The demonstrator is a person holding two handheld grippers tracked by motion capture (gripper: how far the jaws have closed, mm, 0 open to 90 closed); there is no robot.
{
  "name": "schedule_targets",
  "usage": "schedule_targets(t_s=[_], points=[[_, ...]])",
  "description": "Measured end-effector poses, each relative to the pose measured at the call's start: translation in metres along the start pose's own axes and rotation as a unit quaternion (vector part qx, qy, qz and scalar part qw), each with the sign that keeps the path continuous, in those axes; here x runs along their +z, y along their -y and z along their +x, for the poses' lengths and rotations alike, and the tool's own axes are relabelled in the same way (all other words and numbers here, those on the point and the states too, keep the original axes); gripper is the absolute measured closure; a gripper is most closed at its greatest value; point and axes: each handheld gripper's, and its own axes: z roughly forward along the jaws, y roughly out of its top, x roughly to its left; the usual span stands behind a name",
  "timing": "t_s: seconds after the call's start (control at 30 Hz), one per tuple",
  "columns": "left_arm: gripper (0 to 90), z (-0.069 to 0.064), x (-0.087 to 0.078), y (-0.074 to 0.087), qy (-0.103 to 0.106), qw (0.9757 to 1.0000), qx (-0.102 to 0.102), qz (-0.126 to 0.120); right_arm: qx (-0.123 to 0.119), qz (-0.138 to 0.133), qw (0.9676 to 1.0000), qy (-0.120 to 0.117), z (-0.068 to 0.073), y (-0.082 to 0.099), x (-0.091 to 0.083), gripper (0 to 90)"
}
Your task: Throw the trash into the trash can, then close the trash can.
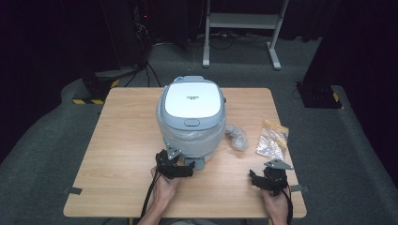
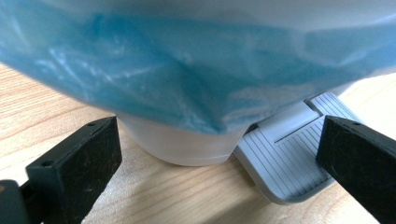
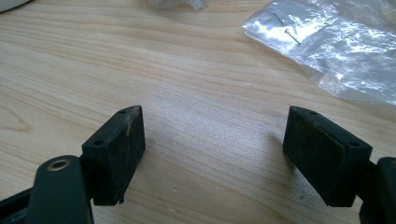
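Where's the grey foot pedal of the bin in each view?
High view: the grey foot pedal sits at the near base of the bin, just right of the left tongs.
Left gripper view: lower right, ribbed, between the open jaws.
Right gripper view: not in it.
Shared landmark: the wooden table.
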Motion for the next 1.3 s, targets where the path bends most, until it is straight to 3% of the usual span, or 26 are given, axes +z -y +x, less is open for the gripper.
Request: schedule_targets(t_s=[0.2,0.37,0.43,0.67,0.87,1.3], points=[[0.3,0.0025,0.0032,0.0025,0.008,1.0,-0.002,0.0,0.002,0.0,1.0,0.0,0.0006,0.0001,-0.0001,20.9],[0.3,0.0015,0.0064,0.0041,0.002,1.0,0.005,0.006,0.002,0.0,1.0,0.0,0.0006,0.0001,-0.0001,20.9],[0.3,-0.0008,0.0082,0.0034,-0.007,0.9997,0.014,0.02,0.002,0.001,1.0,-0.001,0.0004,0.0,0.0,20.8],[0.3,-0.0007,0.0088,0.0031,-0.009,0.9996,0.016,0.019,-0.003,0.0,1.0,-0.005,-0.0002,-0.0001,0.0001,21.2],[0.5,0.0005,0.0089,0.003,-0.006,0.9997,0.012,0.021,-0.018,0.0,0.9996,-0.02,0.0006,-0.0006,0.0004,21.4],[0.7,0.0026,0.0094,0.0026,-0.003,0.9997,0.01,0.023,-0.007,-0.014,0.9989,-0.045,0.0047,0.002,-0.0039,21.6]])
